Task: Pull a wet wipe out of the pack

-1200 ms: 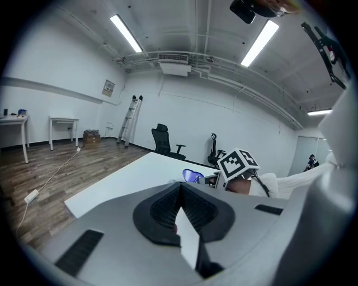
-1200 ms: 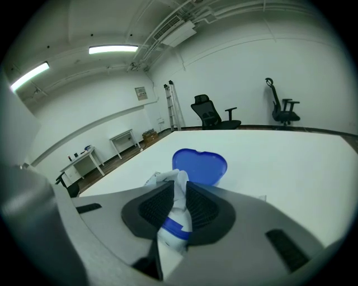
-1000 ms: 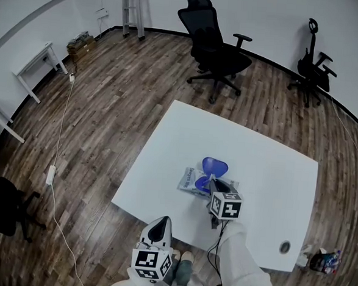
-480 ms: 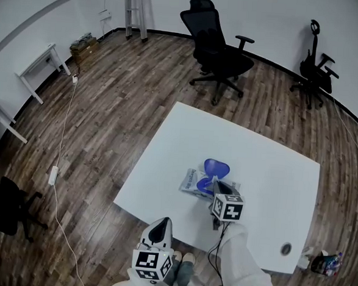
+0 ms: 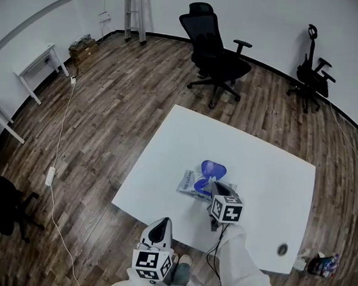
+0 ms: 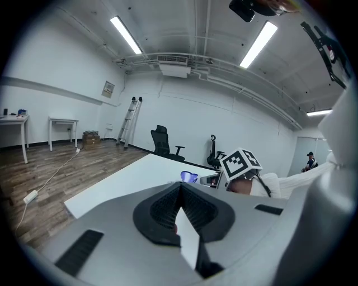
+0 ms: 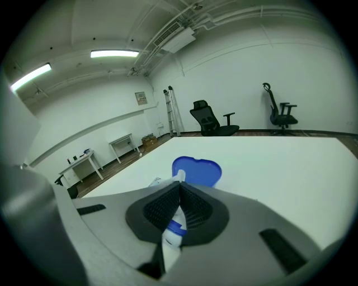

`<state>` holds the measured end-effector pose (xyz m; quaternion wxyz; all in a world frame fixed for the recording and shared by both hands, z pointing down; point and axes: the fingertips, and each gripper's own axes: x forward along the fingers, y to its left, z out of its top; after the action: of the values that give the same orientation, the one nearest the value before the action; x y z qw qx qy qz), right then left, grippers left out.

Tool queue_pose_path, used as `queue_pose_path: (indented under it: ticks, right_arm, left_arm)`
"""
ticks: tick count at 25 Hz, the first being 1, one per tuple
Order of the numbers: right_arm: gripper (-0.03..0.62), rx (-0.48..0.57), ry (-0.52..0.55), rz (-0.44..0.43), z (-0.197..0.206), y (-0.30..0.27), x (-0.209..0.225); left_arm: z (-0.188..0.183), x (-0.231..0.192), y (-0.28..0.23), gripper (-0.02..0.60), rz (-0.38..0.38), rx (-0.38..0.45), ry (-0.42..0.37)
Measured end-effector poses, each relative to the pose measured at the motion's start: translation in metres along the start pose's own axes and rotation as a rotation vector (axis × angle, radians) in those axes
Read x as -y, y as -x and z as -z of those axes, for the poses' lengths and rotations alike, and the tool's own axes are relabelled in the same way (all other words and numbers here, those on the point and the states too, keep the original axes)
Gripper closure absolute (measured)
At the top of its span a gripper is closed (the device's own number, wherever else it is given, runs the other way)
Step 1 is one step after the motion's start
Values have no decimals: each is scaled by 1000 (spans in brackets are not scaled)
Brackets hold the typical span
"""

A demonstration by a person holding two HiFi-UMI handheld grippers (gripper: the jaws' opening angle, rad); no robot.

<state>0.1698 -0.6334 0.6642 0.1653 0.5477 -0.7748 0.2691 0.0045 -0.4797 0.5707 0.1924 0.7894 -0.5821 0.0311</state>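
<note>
The pack (image 5: 191, 184) lies near the counter's (image 5: 269, 170) near edge, with its blue lid (image 5: 213, 169) open. The right claw (image 5: 217, 190) is pinched on the wet wipe (image 7: 179, 176). It looks like the pull is still to do. The left claw (image 5: 159, 228) is closed and empty.

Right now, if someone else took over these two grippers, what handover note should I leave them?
The left gripper is shut and empty, held near the body, short of the table's near edge.
The right gripper is shut on the white tip of a wet wipe at the pack's opening.
The pack lies on the white table with its blue lid flipped open and standing up.
Done: lid open, wipe pinched.
Left: draw the wipe out. Nothing holds the pack down, so it may lift along with the wipe.
</note>
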Motion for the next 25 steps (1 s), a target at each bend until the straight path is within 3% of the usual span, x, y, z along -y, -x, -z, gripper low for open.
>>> queue_pose_path:
  ticks: [25]
  right_arm:
    - [585,67,47,-1,-24,36,-20]
  left_arm:
    - [-2,11,18,583,39,37,15]
